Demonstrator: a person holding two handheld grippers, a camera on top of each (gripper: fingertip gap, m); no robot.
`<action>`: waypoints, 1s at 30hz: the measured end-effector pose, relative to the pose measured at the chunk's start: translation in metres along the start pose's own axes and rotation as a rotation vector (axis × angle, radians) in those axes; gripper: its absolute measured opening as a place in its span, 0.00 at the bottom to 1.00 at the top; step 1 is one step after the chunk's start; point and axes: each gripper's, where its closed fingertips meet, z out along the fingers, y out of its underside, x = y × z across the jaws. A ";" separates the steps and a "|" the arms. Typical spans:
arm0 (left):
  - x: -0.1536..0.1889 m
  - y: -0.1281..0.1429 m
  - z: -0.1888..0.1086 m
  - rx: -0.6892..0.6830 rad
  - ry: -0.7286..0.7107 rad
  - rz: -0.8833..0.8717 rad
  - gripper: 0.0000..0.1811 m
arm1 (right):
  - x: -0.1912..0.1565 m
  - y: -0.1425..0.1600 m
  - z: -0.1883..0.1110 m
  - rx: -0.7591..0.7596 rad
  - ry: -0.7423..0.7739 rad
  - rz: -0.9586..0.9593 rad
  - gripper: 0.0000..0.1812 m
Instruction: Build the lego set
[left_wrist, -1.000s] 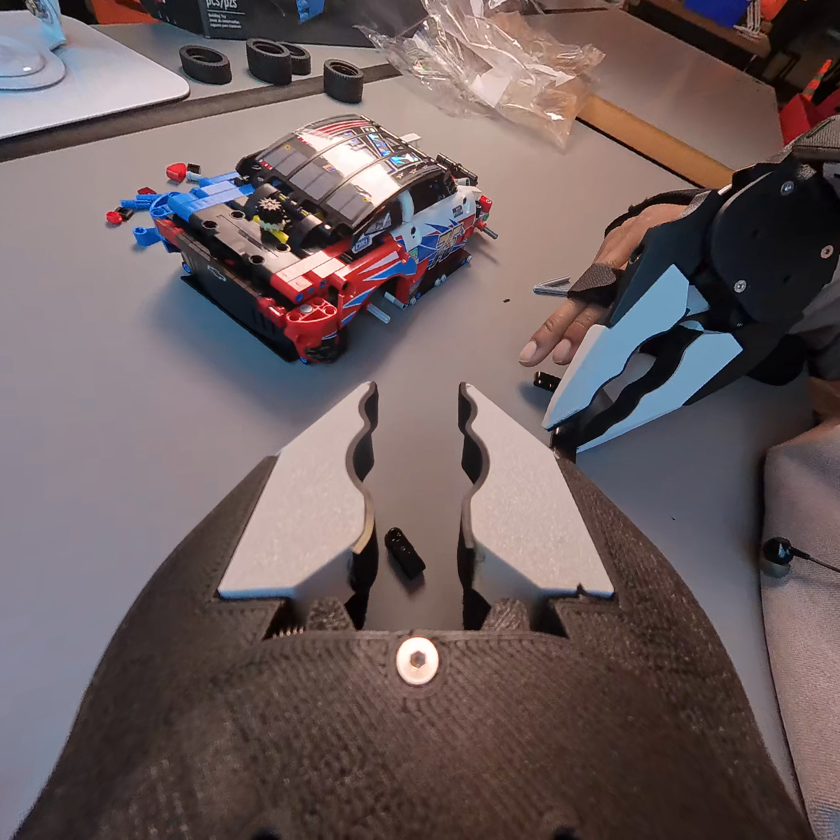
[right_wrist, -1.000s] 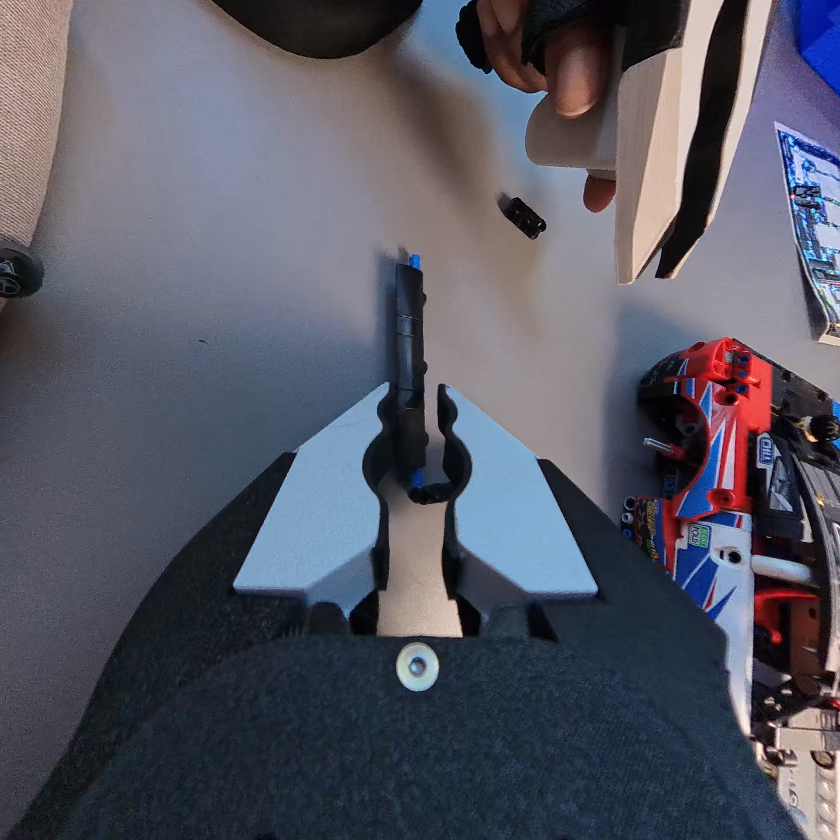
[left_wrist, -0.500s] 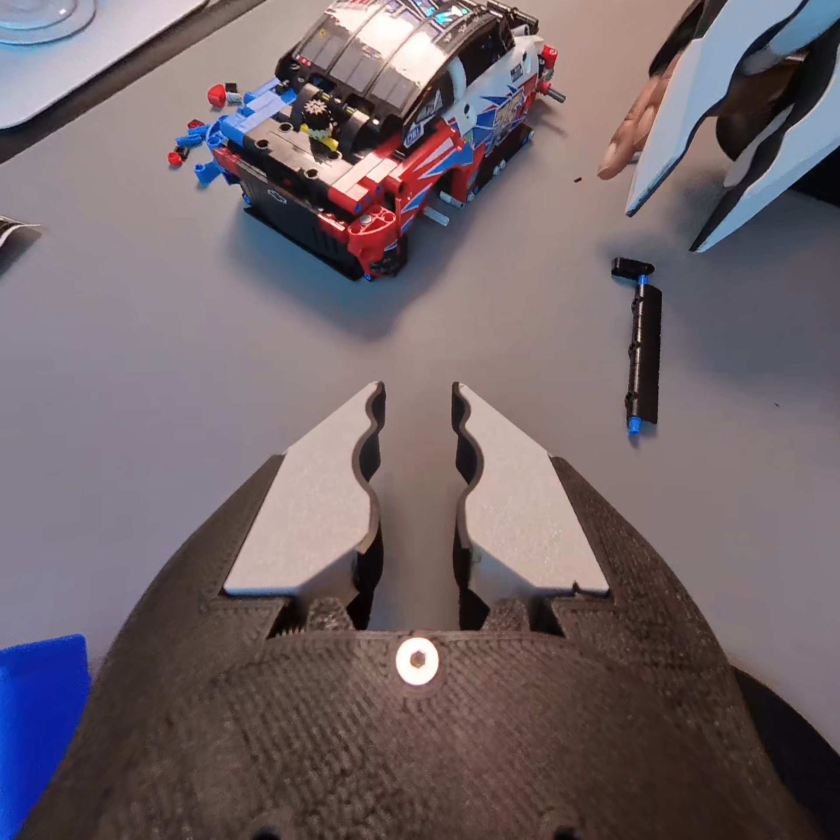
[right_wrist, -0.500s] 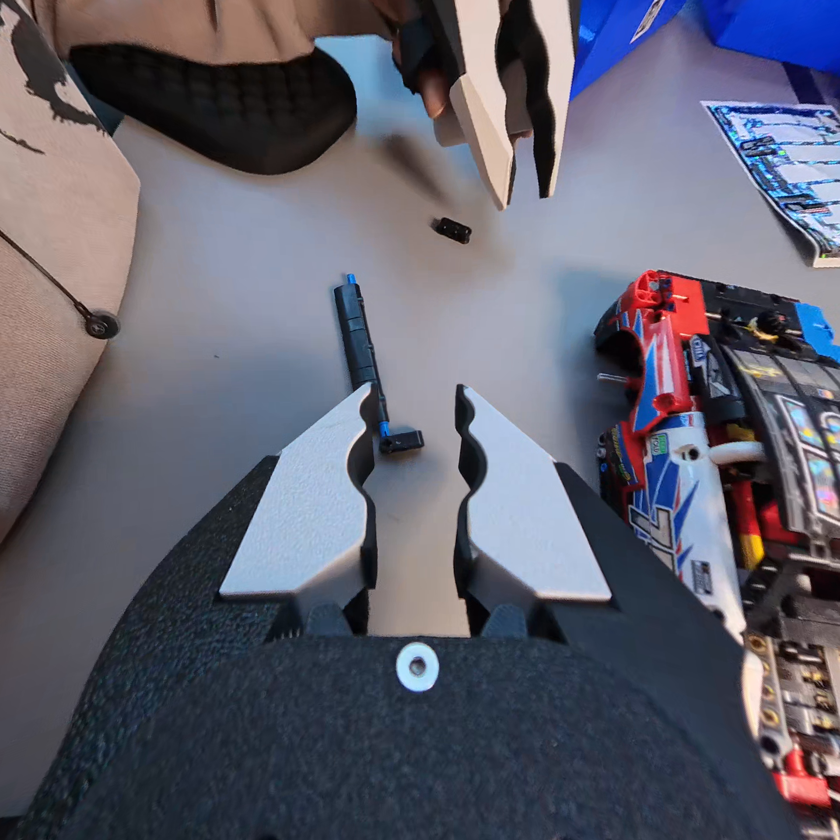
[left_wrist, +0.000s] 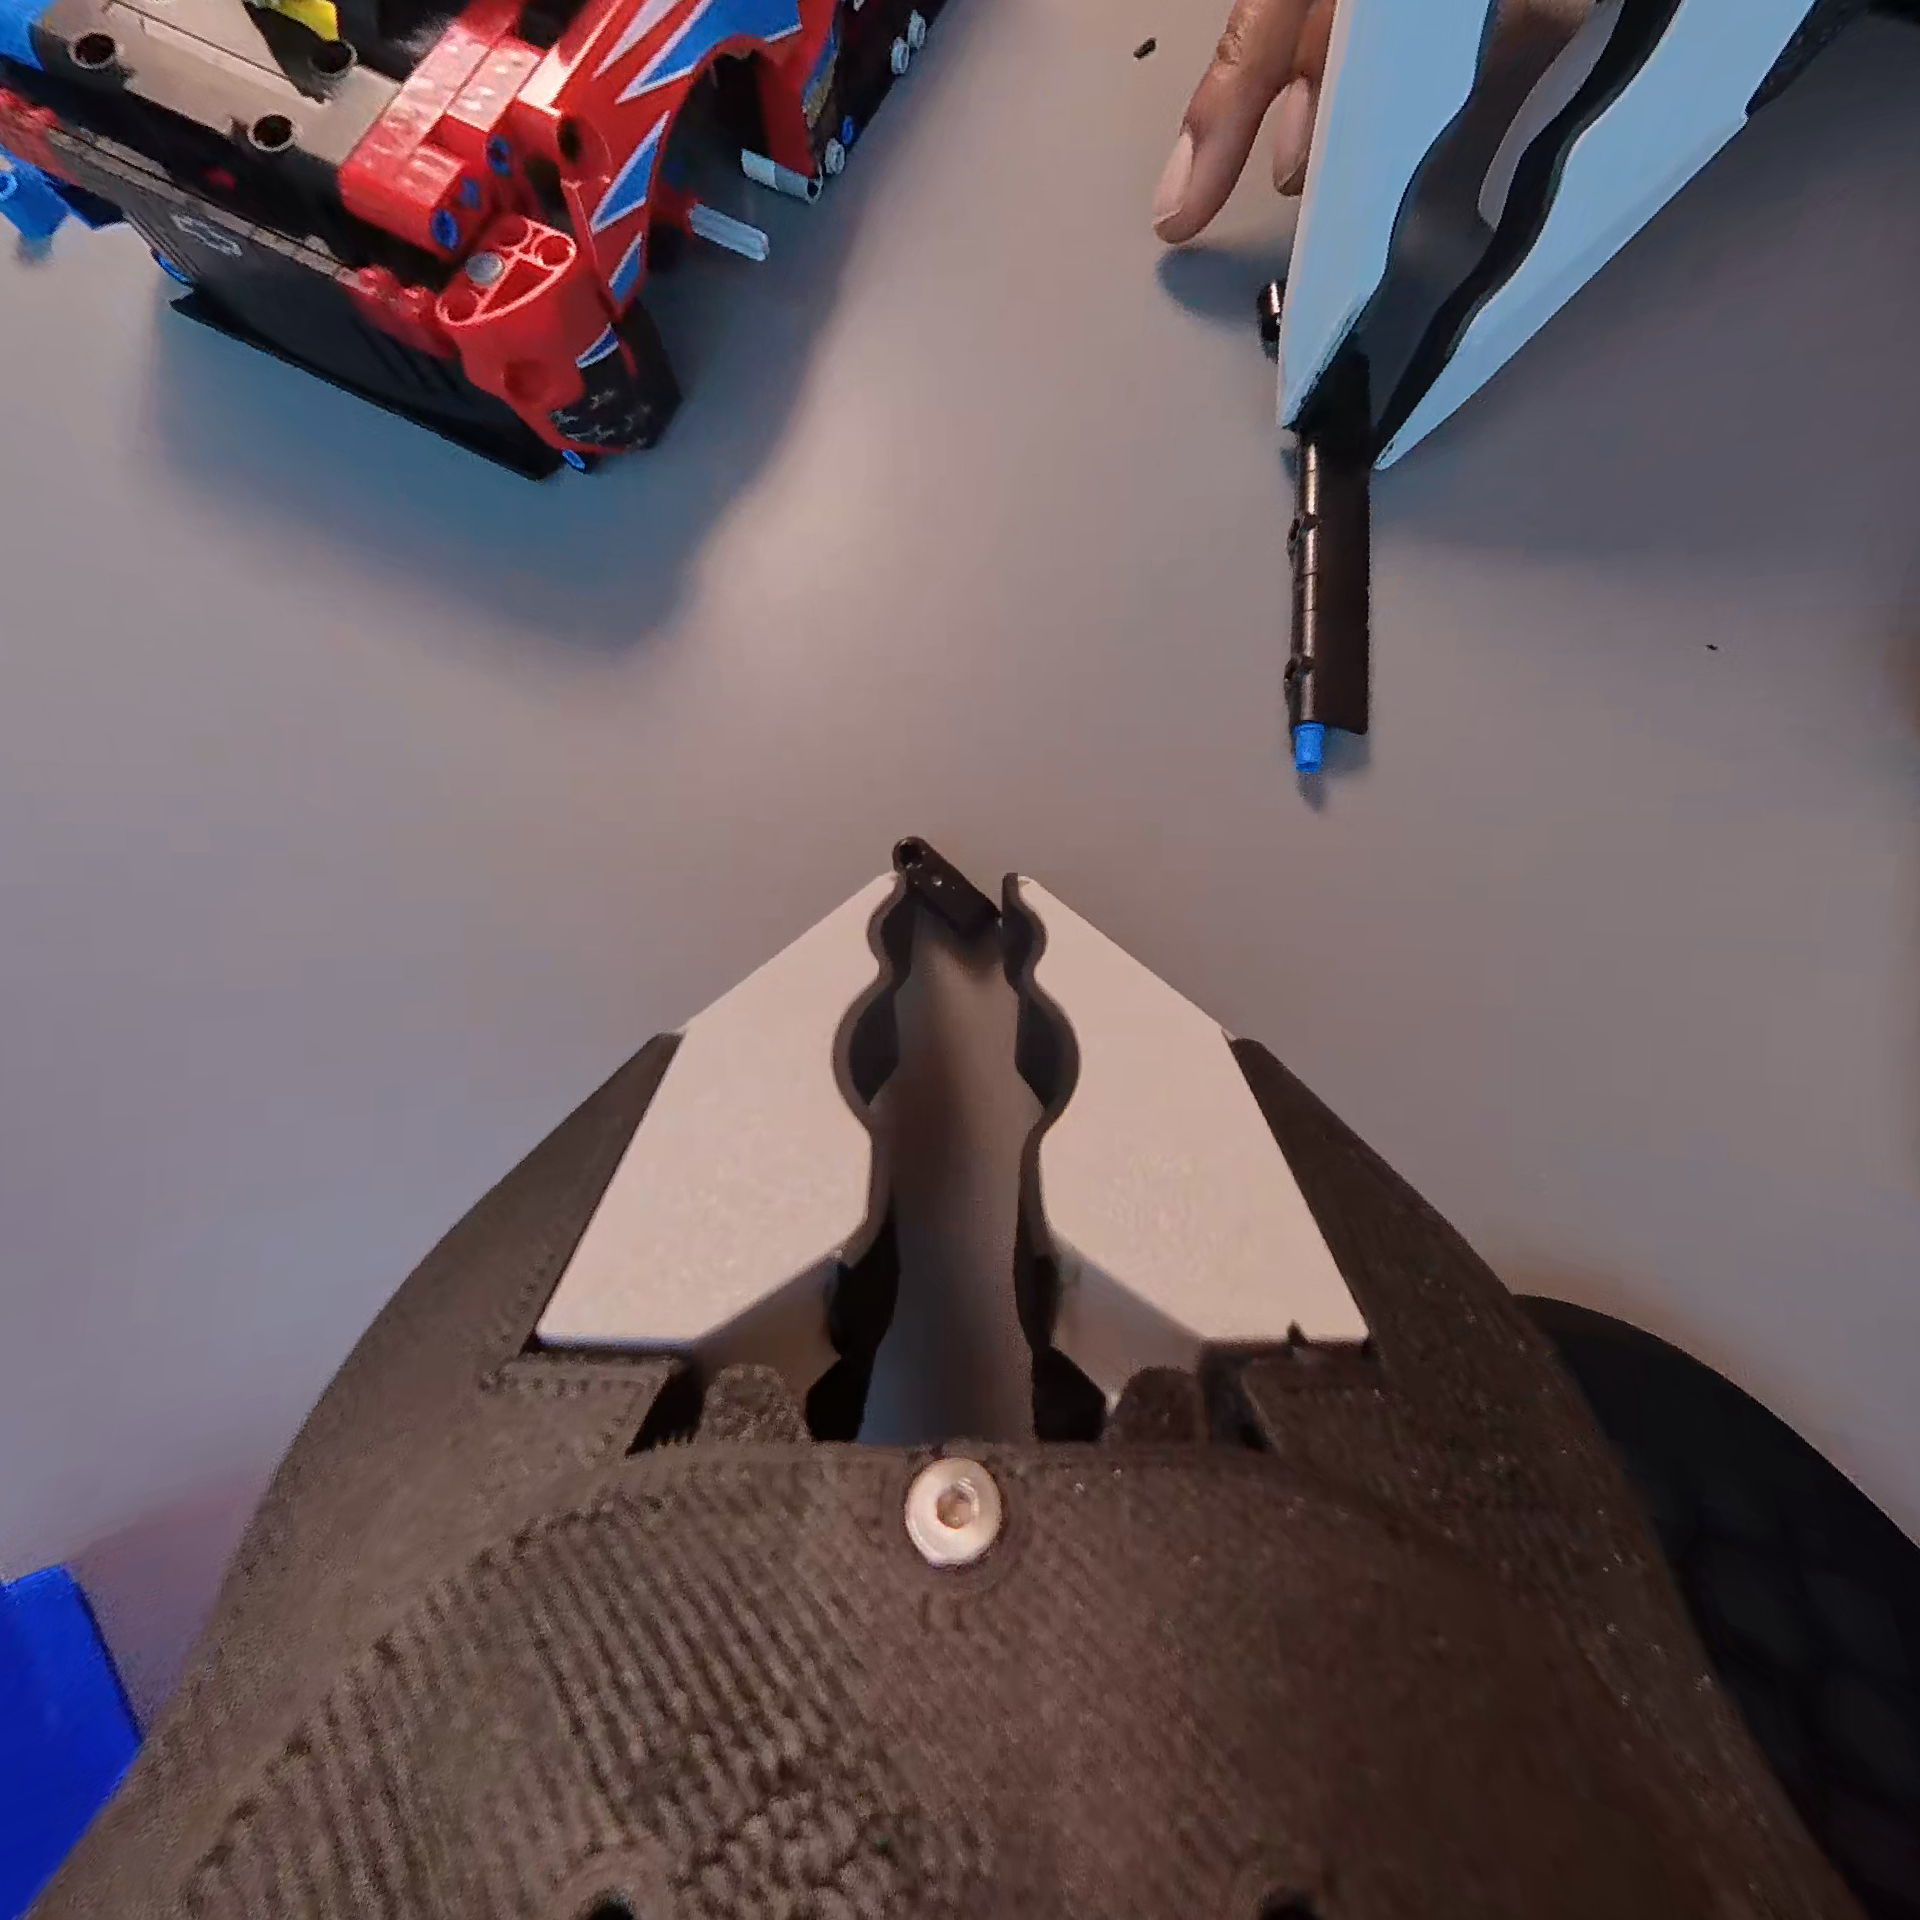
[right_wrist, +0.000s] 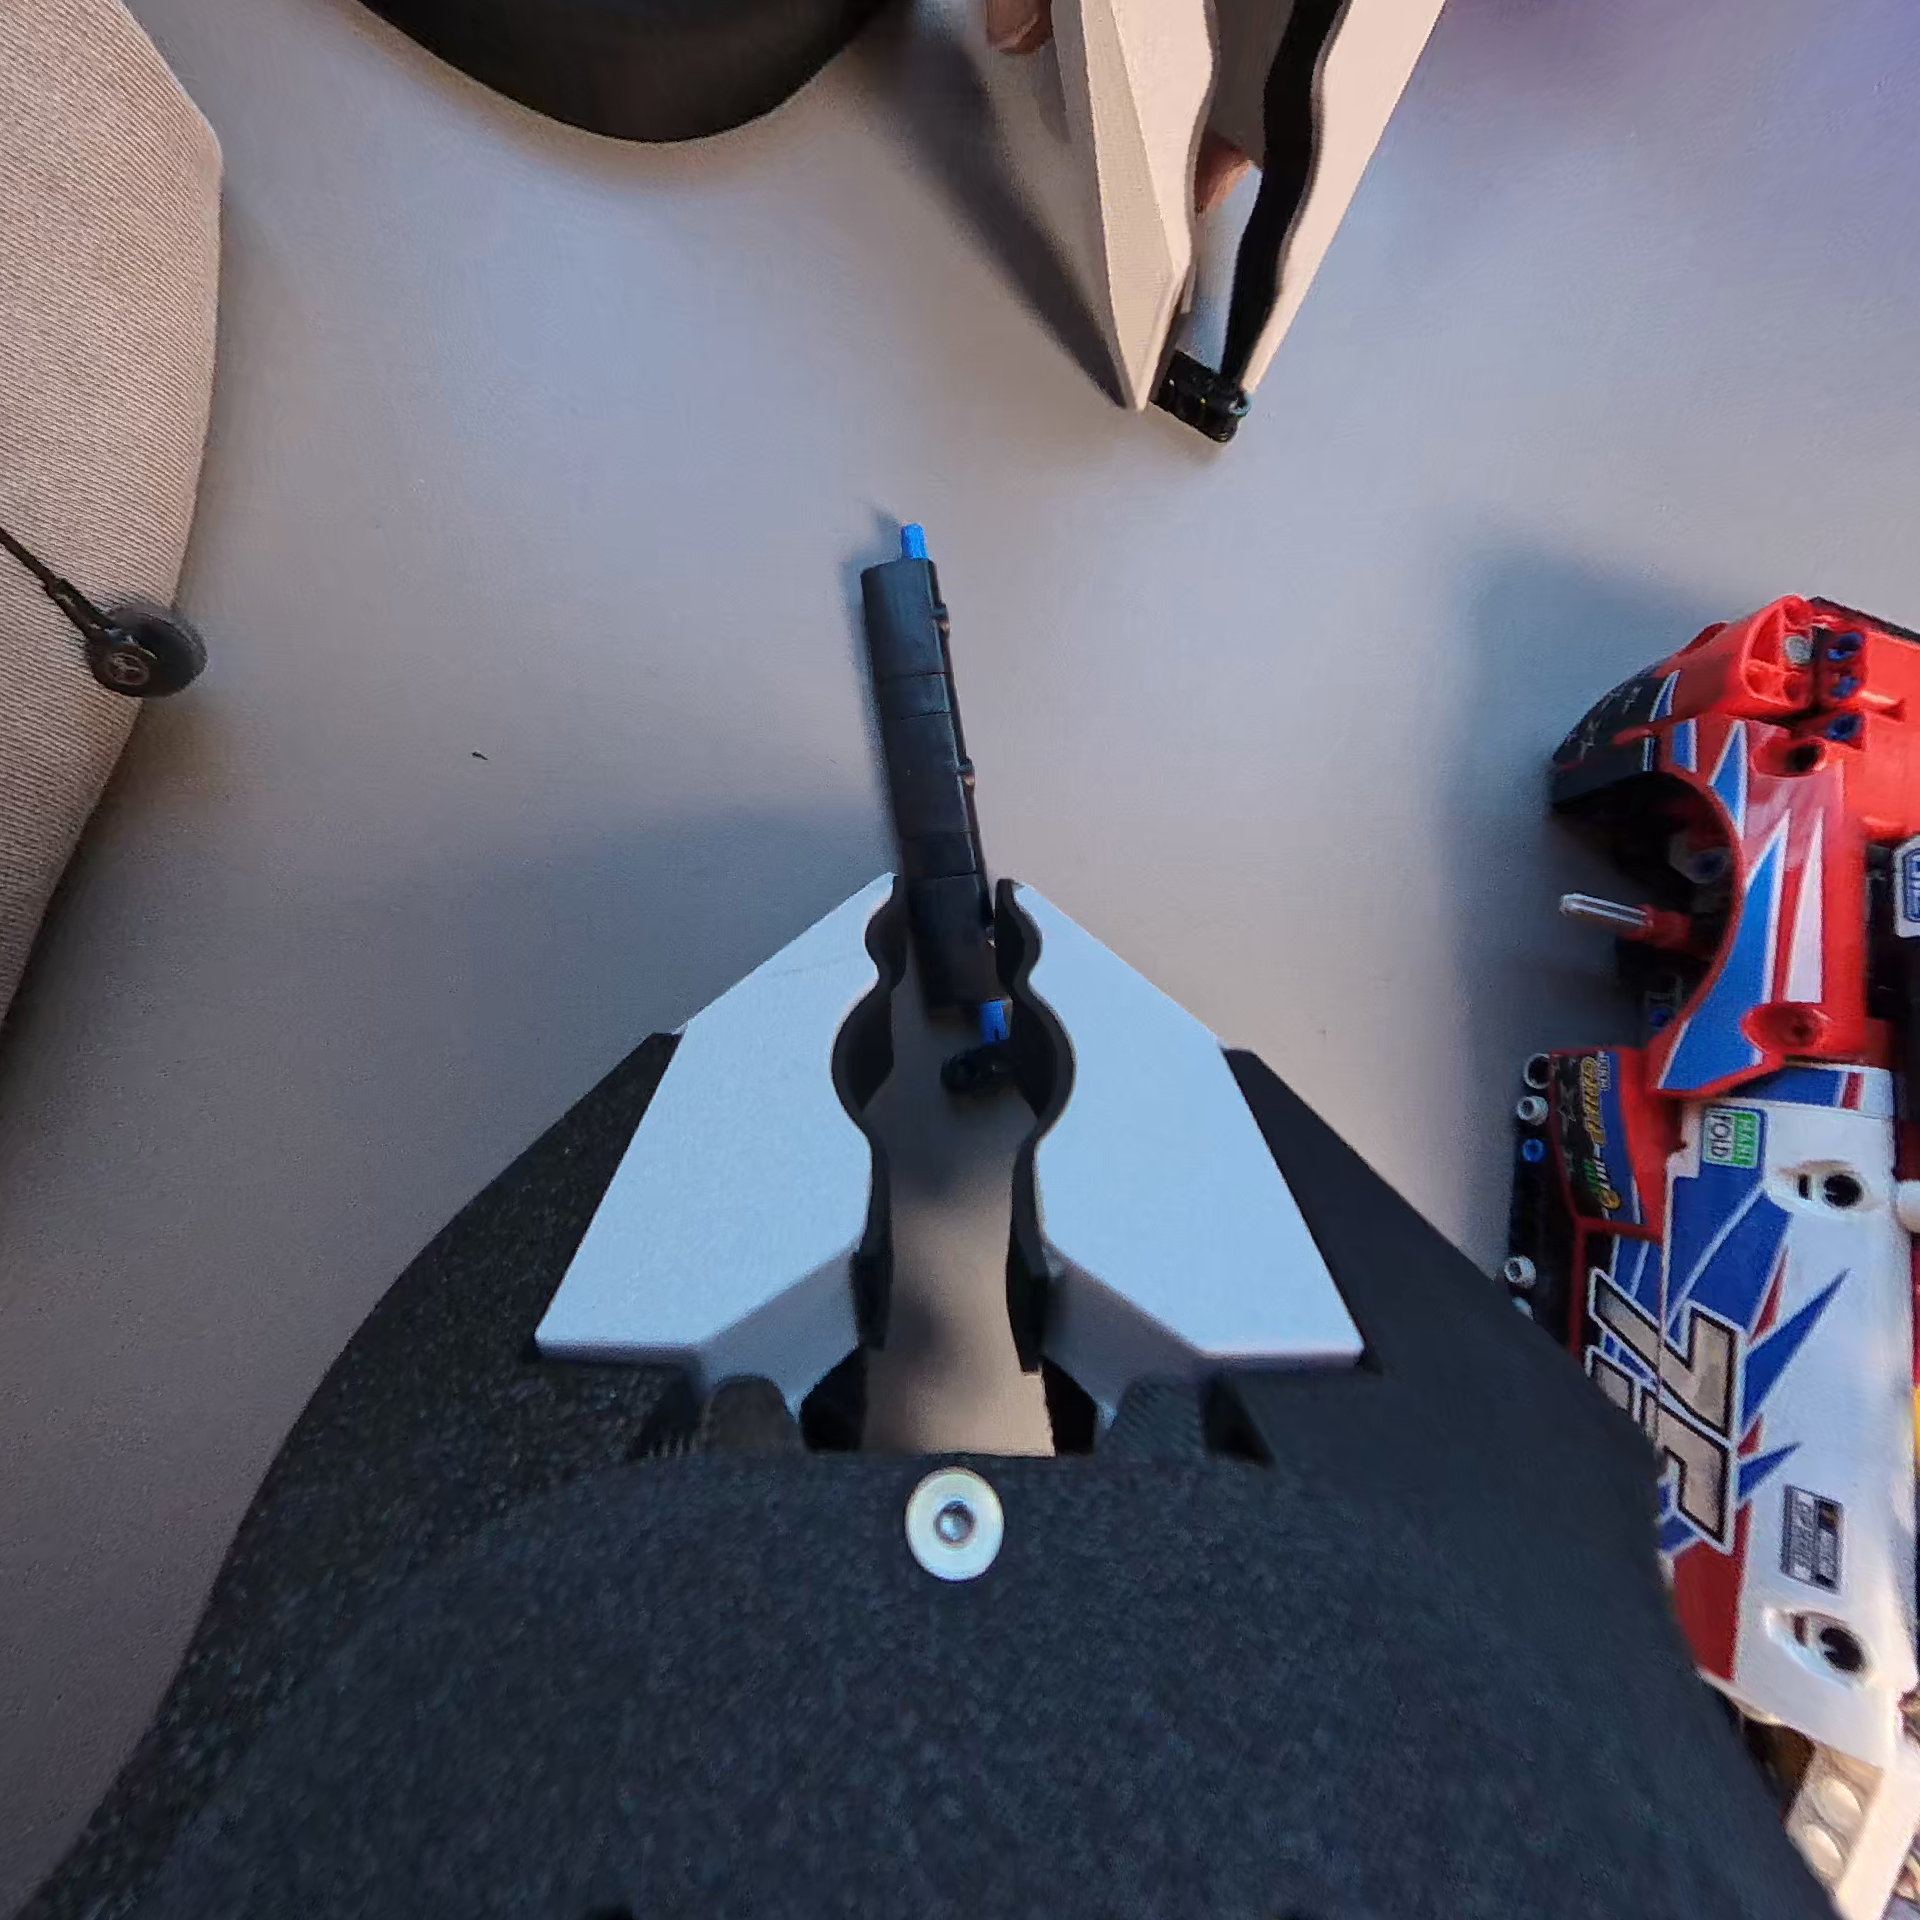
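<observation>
each gripper has pale grey fingers, a textured black body, one silver screw.

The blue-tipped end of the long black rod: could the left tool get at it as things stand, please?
Probably yes: that end of the long black rod lies on bare table, unobstructed. However, the left tool already grips a small black piece.

A long black rod assembly with a blue pin at each end is seen lying along the grey table, its near end pinched between the tips of the right gripper. A small black connector piece is held, tilted, at the very tips of the left gripper. The partly built lego car, red, white, blue and black, is stood on the table to one side, well apart from both pieces.
</observation>
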 end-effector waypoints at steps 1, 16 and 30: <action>-0.002 -0.001 0.000 0.004 -0.011 0.001 0.08 | 0.002 0.001 0.000 -0.006 0.014 0.005 0.07; 0.035 -0.118 -0.060 0.778 0.474 -0.374 0.04 | 0.046 -0.081 -0.067 0.625 0.052 0.447 0.11; 0.045 -0.129 -0.043 0.705 -0.030 0.090 0.04 | 0.049 -0.102 -0.064 0.791 -0.084 0.862 0.10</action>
